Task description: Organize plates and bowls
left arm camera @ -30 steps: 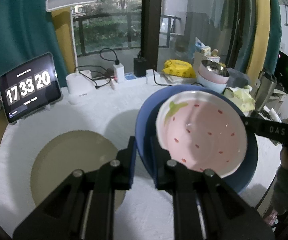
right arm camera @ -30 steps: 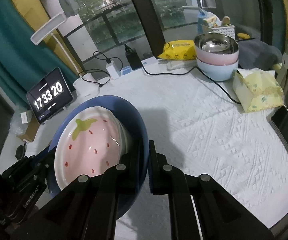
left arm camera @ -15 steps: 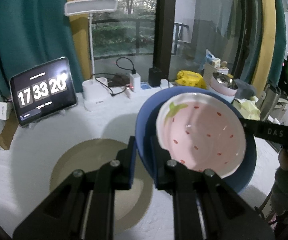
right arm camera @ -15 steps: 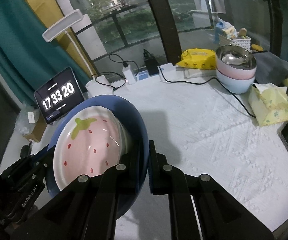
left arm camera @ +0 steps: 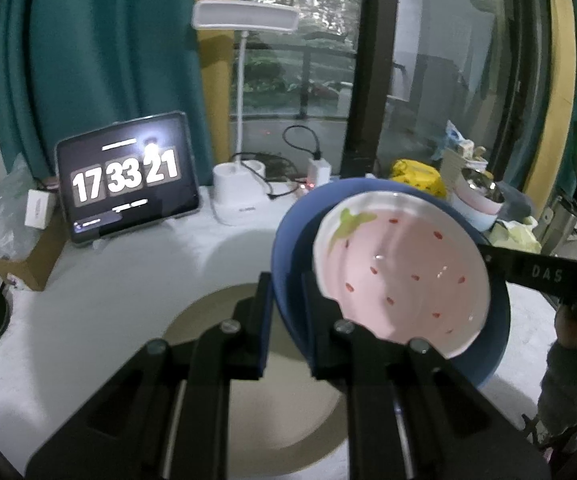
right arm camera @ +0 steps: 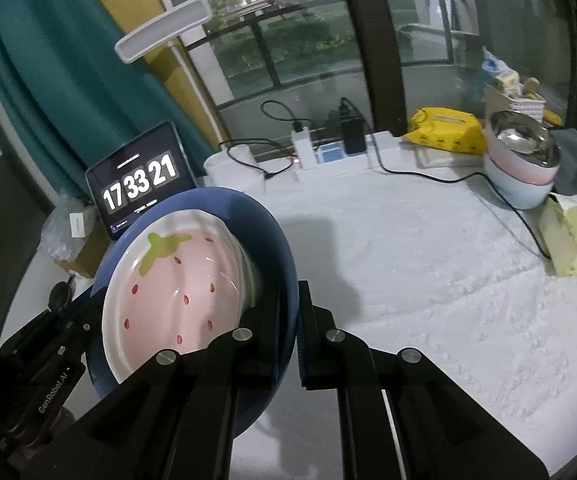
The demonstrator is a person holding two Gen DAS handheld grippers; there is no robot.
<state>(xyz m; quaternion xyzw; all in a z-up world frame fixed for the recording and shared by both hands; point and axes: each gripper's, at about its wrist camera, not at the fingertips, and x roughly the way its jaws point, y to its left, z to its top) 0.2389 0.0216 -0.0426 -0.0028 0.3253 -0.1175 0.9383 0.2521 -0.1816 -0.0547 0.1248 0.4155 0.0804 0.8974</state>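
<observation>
From my left wrist camera I see my left gripper (left arm camera: pixel 286 312) clenched on the near rim of a round, deep blue plate (left arm camera: pixel 284 240), which fills the centre and right of that frame, tilted and lifted off the white textured tablecloth (left arm camera: pixel 128 276). Nested inside it sits a glossy pink strawberry-shaped ceramic bowl (left arm camera: pixel 404 276) with a white scalloped rim, small red seed marks and a green leaf painted at its upper left. At the right edge of this view my right gripper (right arm camera: pixel 288 316) comes in as a black bar meeting the plate's far side; its own camera shows its jaws clamped on the blue rim at lower centre, the strawberry bowl lying to the left of them. Below the lifted plate, in the lower centre of the left view, a flat round beige plate (left arm camera: pixel 288 420) rests on the cloth, partly hidden by my fingers. In the upper right of the right view I see a stack of bowls (right arm camera: pixel 522 176), a steel one in a pink one in a pale blue one, and at mid left a tablet clock (right arm camera: pixel 140 182) reading 17 33 21.
</observation>
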